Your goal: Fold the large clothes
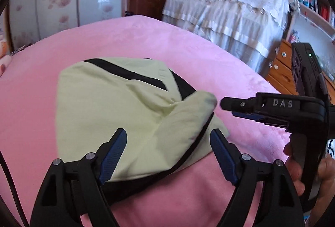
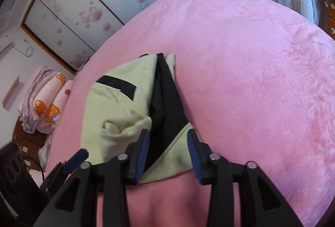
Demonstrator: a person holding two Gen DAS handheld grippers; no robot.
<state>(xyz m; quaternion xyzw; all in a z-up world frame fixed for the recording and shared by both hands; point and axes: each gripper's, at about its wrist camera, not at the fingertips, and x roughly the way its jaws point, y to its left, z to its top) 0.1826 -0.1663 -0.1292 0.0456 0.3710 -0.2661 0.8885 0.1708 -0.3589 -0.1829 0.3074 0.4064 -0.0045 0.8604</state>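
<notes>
A pale green garment point(image 1: 117, 105) with black stripes is seen lying folded on a pink blanket point(image 1: 219, 63). The left gripper point(image 1: 168, 140) is held above its near edge with jaws spread wide, nothing grasped. The right gripper point(image 2: 168, 140) is parted too, its pads clear of the cloth below. "DAS" is read on the right gripper's body in the left view.

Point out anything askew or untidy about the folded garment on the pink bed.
The pale green garment is not folded square: at its near right corner a flap sits humped and rumpled, with the black lining showing in a wedge. Both tools, left and right, stand open above it.
</notes>
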